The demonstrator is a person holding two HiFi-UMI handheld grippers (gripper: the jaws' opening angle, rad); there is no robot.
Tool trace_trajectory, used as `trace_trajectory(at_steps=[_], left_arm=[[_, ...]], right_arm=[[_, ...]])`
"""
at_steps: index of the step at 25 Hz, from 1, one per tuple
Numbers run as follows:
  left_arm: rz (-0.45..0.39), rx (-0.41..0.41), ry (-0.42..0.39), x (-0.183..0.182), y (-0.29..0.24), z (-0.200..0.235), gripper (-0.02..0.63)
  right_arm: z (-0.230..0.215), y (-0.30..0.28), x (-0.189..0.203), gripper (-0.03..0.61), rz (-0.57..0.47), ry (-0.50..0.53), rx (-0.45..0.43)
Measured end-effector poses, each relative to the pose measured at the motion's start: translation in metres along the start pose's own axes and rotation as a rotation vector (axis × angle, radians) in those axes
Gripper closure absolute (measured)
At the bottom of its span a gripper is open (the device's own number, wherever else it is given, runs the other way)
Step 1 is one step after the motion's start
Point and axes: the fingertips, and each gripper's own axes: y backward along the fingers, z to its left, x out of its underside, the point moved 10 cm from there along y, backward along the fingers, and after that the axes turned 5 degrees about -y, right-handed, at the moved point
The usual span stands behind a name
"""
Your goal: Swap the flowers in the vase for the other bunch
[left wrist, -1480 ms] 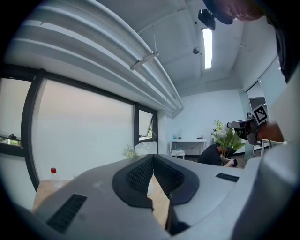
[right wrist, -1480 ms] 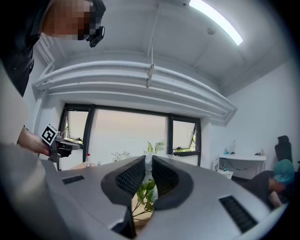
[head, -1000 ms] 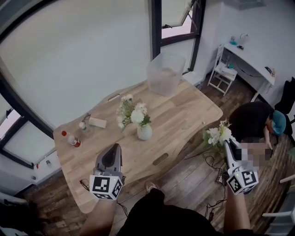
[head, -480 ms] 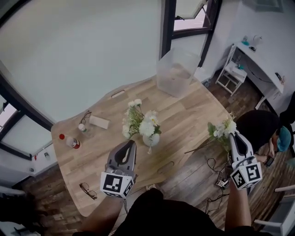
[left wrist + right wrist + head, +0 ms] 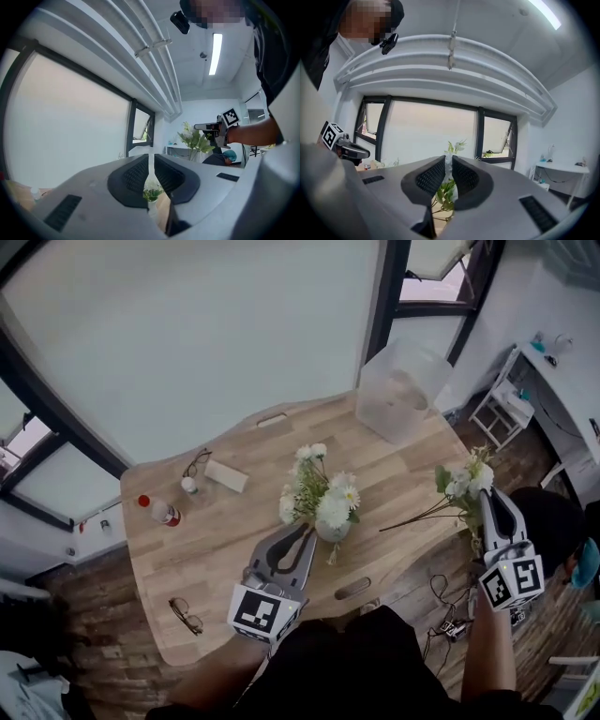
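pinching the other bunch (image 5: 466,486) in my right tongs (image 5: 489,497) above the right edge of the counter (image 5: 225,540); my left tongs (image 5: 305,534), pressed together and empty, sit just beside the vase (image 5: 332,532) holding white flowers (image 5: 323,498).

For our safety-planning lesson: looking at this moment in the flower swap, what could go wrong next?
The shut left gripper sits close beside the small white round vase; a nudge might tip it. The right gripper holds the other white-flowered bunch at the wooden table edge; the bunch might slip and drop.
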Motion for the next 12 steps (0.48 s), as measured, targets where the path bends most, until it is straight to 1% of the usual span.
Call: trace_trajectory(at_steps=[1,2,3,5,9,12], left_arm=[[0.006,0.015,0.006,-0.001,-0.002,-0.001,0.582],[0.009,0.031,0.008,-0.003,-0.006,-0.002,0.532],[0.007,0.038,0.004,-0.004,-0.009,-0.003,0.503],[-0.001,0.013,0.002,-0.004,-0.014,-0.003,0.503],[0.01,-0.081,0.012,0.0,-0.019,-0.005,0.503],[0.033,-0.168,0.019,0.002,-0.02,-0.007,0.503]], right_arm=[[0.0,-0.009,-0.002,0.517,-0.004,0.005,-0.017],[-0.001,-0.019,-0.004,0.517,-0.008,0.011,-0.037],[-0.003,-0.031,-0.005,0.517,-0.013,0.017,-0.058],[-0.005,-0.054,-0.004,0.517,-0.028,0.016,-0.106],[-0.012,-0.091,0.001,0.517,-0.041,0.006,-0.21],[-0.028,-0.117,0.005,0.517,-0.045,-0.019,-0.274]])
